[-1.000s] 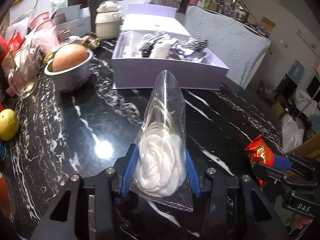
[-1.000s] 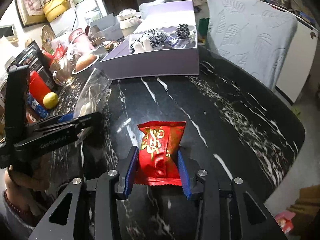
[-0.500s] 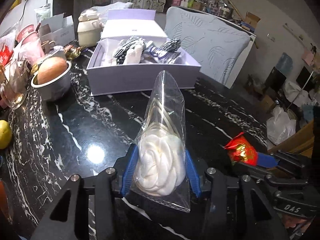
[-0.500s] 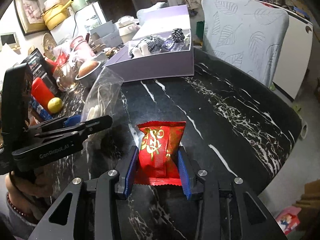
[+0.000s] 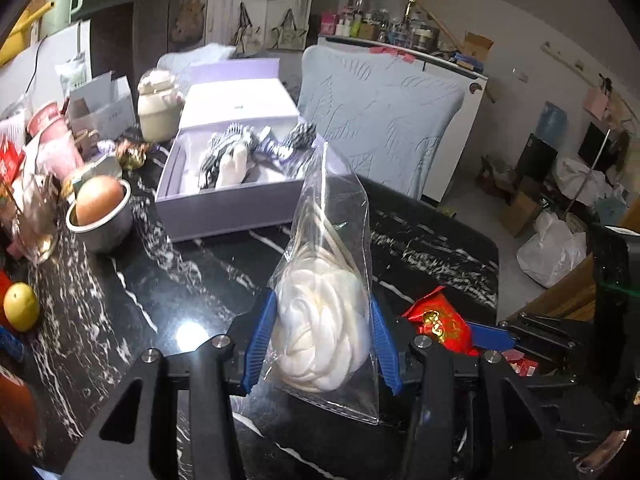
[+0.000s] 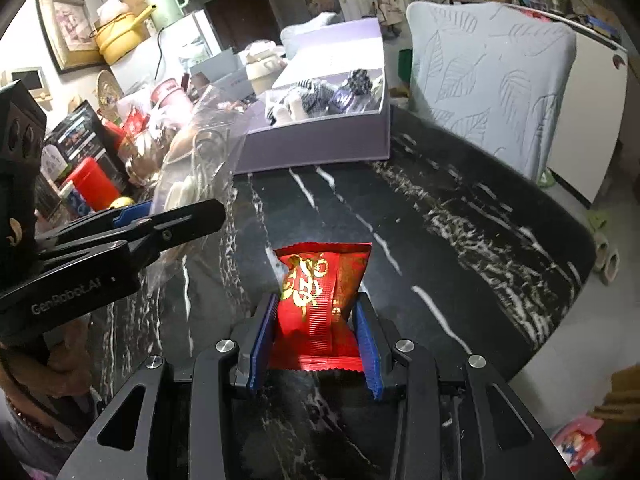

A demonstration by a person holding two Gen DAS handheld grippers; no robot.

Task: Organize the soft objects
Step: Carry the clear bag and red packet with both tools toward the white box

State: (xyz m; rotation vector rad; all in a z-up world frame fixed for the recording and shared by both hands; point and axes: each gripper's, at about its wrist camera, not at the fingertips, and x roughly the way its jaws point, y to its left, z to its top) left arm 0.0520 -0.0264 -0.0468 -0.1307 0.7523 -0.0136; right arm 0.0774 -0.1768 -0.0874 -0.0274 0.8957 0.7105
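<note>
My left claw (image 5: 322, 344) grips the soft, slippery bag (image 5: 326, 300) low; my right claw (image 6: 314, 344) pinches the light, crinkly red packet (image 6: 320, 300).

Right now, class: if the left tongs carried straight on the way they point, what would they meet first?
Probably the black marble table short of the lavender box; the left tongs, gripping the clear bag, point downward, though depth is unclear.

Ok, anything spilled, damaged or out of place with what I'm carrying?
Nothing stands out. The clear plastic bag of white coiled material sits intact in the left gripper; the red foil packet sits intact in the right gripper.
</note>
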